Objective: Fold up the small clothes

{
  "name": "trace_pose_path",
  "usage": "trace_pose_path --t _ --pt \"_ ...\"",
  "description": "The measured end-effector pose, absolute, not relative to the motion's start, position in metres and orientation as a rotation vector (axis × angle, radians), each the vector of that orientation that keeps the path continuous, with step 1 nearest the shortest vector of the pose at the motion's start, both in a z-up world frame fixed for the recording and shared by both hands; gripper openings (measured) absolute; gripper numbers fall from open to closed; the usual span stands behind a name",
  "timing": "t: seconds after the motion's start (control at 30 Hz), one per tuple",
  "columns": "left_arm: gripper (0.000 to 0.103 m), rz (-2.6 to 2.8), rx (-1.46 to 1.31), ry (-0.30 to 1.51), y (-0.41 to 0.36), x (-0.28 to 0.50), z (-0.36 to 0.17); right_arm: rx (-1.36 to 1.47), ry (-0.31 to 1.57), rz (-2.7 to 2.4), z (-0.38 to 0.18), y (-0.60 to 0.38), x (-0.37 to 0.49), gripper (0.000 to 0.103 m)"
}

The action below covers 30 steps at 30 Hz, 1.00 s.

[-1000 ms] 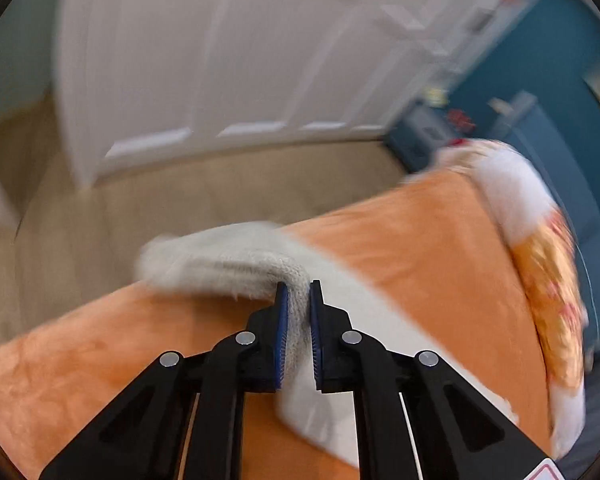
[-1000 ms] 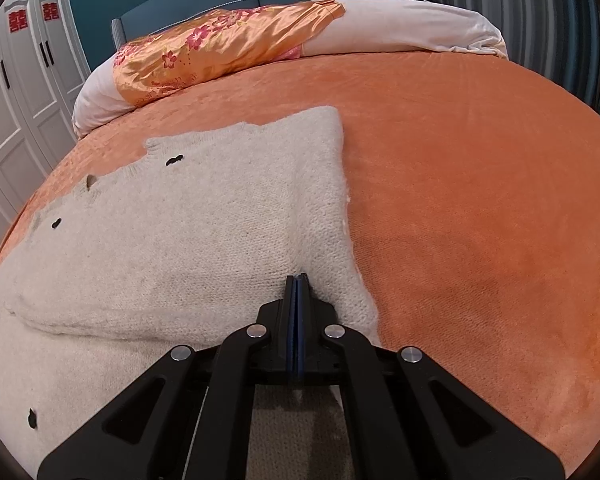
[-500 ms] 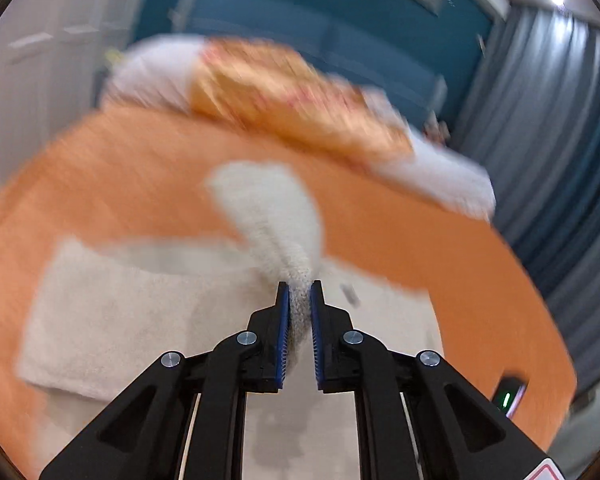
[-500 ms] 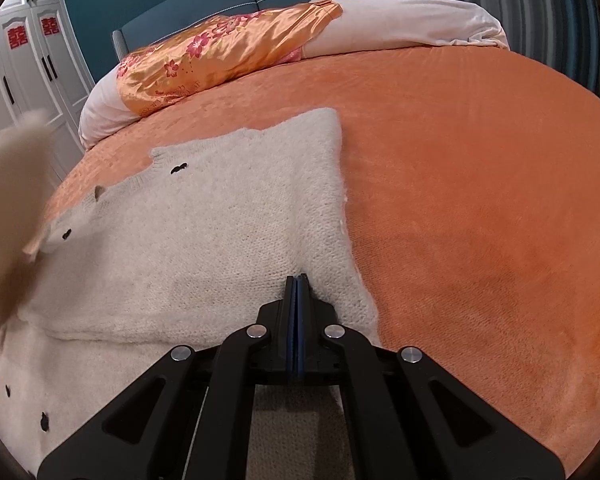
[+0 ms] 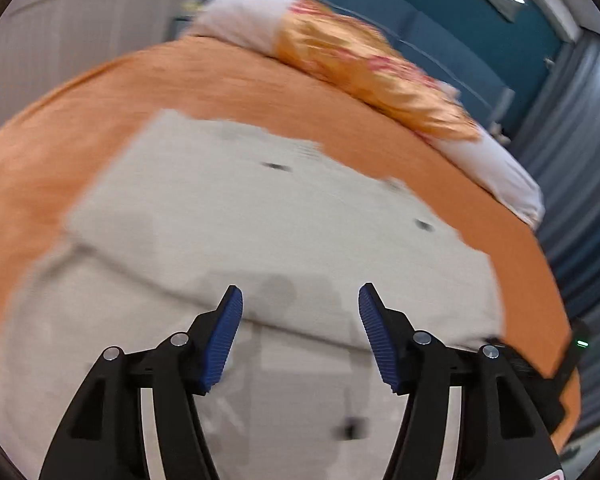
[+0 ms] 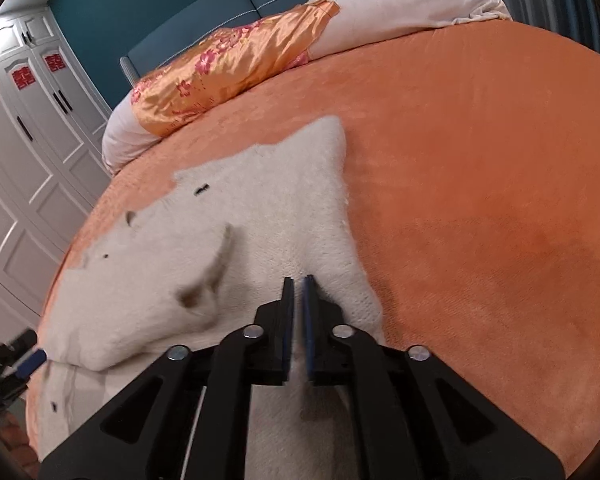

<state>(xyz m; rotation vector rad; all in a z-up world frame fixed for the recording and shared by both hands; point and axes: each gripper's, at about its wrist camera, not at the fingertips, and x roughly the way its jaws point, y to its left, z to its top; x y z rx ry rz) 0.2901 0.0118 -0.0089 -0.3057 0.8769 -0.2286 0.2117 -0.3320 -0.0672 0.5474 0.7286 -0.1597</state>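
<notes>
From the left wrist, the left gripper [image 5: 300, 320] has just been opening and its blue ribbed pads now stand well spread with nothing between them; the cream fuzzy knitted sweater [image 5: 260, 216] lies flat on the orange plush bedspread [image 5: 100, 92] straight ahead of and below the fingertips, and a folded layer of it crosses the body, its near edge running just beyond the tips. This view is smeared by motion, so finer creases cannot be read. Far ahead, at the head of the bed, sits the orange floral satin pillow [image 5: 372, 76]. From the right wrist, the right gripper [image 6: 298, 312] has just been parting as well: a narrow gap shows between its pads, and whether any knit is caught there cannot be told, since the pale cloth visible in the gap may simply be the sweater [image 6: 284, 216] lying beneath. The garment's right-hand side edge runs forward from just beside the tips, and the turned-over flap lies ahead and to the left of them, one corner of it raised and blurred rather than settled. At the far left edge the other tool's blue pad peeks in. As a judgement, one side has been folded across the body and let go; the flap wants smoothing, and the side under the right gripper and the final folds appear yet to be done
</notes>
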Motion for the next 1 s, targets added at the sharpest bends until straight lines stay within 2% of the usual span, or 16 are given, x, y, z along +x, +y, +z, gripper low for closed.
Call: trace_pose_path --t 0.03,0.07,0.1,0.27,0.43,0.47,0.5,0.53,0.57,0.6,0.63,0.67,0.77,0.83,0.97,1.0 --pt "0.059 -0.206 -0.313 0.885 0.024 0.294 -0.011 0.544 0.718 -0.155 -0.061 -0.330 0.209 0.024" --pt "0.059 -0.163 -0.332 0.901 0.044 0.299 -0.015 0.542 0.696 -0.150 -0.052 -0.327 0.204 0.043" --pt "0.059 -0.139 -0.350 0.912 0.059 0.298 -0.021 0.543 0.677 -0.145 -0.045 -0.323 0.201 0.053" --pt "0.059 -0.062 -0.544 0.923 0.131 0.296 -0.033 0.530 0.725 -0.057 -0.033 -0.301 0.212 0.053" --pt "0.059 -0.080 -0.700 0.961 0.146 0.310 -0.048 0.529 0.853 -0.054 -0.046 -0.287 0.244 0.053" --pt "0.059 -0.087 -0.716 0.968 0.145 0.310 -0.049 0.527 0.874 -0.057 -0.046 -0.284 0.251 0.048" --pt "0.059 -0.094 -0.721 0.967 0.142 0.314 -0.049 0.518 0.891 -0.050 -0.044 -0.281 0.259 0.035" --pt "0.055 -0.095 -0.717 0.961 0.140 0.317 -0.048 0.507 0.897 -0.047 -0.042 -0.278 0.264 0.026" --pt "0.045 -0.098 -0.709 0.957 0.139 0.318 -0.047 0.482 0.895 -0.044 -0.034 -0.275 0.272 0.010" --pt "0.036 -0.104 -0.691 0.944 0.137 0.324 -0.043 0.462 0.867 -0.031 -0.017 -0.272 0.278 0.009" --pt "0.014 -0.102 -0.675 0.933 0.137 0.328 -0.039 0.452 0.828 -0.023 -0.004 -0.270 0.279 0.009" --pt "0.006 -0.093 -0.653 0.915 0.137 0.331 -0.034 0.432 0.739 0.007 0.024 -0.266 0.277 0.009" --pt "0.006 -0.080 -0.565 0.792 0.133 0.332 -0.007 0.365 0.473 0.087 0.089 -0.257 0.253 0.009" --pt "0.006 -0.072 -0.520 0.735 0.130 0.329 0.000 0.360 0.395 0.096 0.091 -0.263 0.246 0.009" --pt "0.006 -0.059 -0.469 0.845 0.121 0.338 -0.038 0.434 0.849 -0.098 -0.039 -0.303 0.294 0.008" --pt "0.006 -0.053 -0.470 0.895 0.119 0.339 -0.054 0.472 0.914 -0.128 -0.066 -0.310 0.292 0.008"
